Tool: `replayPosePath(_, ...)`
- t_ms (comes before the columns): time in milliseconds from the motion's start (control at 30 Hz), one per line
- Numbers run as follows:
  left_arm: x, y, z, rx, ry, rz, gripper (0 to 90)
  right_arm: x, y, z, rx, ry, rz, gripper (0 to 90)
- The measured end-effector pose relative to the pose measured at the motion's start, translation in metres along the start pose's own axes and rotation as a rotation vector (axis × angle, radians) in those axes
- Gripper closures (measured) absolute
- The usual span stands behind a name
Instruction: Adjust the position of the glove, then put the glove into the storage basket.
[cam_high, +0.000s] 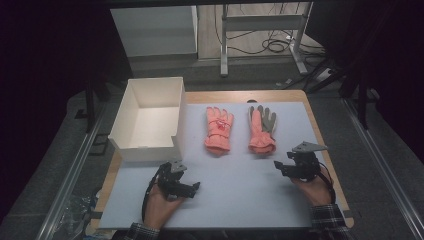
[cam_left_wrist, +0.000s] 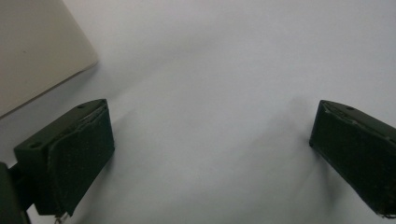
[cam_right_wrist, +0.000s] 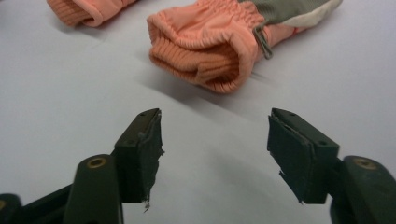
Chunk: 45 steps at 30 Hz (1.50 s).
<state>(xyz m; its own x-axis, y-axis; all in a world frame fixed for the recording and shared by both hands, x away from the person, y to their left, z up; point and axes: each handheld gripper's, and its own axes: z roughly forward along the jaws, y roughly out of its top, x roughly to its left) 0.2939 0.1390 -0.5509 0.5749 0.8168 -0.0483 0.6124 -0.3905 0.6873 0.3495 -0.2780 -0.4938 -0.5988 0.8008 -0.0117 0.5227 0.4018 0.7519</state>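
Lying palm-up on the pale bench top (cam_high: 240, 200), the right-hand glove (cam_high: 261, 129) is salmon orange with a grey palm patch and grey fingers, its ribbed knit cuff turned toward the person. In the right gripper view that cuff (cam_right_wrist: 205, 46) is thick and folded, gaping a little at its mouth, with a gathered elastic band just behind it and a small metal clip at its side; a cream edge borders the grey patch. The glove sits at about twelve o'clock from the right tongs (cam_right_wrist: 214, 154), near but apart from them.

Just beside it, at its nine o'clock, lies the second glove (cam_high: 218, 130), back up, the same orange with a small red mark across the knuckles; the two run parallel with fingers pointing to the far edge of the bench.

The right tongs (cam_high: 281, 165) stand partly open, with nothing between the pads and only bare bench under them. The person's right hand (cam_high: 315, 187) holds them at the glove's five o'clock.

An open white box (cam_high: 150, 117) stands at nine o'clock of the gloves. The left tongs (cam_high: 192, 186) rest low near its front corner, wide open and holding nothing, over bare bench.
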Motion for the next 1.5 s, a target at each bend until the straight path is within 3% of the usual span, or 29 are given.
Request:
replayPosePath(667,0.000,0.000,0.000,0.000,0.000,0.000,0.0,-0.021,0.041,0.013,-0.017,0.036,0.010,48.8)
replayPosePath(1000,0.000,0.000,0.000,0.000,0.000,0.000,0.0,-0.028,0.058,0.030,-0.011,0.044,-0.001,54.6)
replayPosePath(1300,0.000,0.000,0.000,0.000,-0.001,0.000,0.0,-0.031,0.074,0.049,0.000,0.031,-0.034,59.8)
replayPosePath(1500,0.000,0.000,0.000,-0.001,-0.001,0.000,0.0,-0.036,0.080,0.060,0.003,0.016,-0.029,63.2)
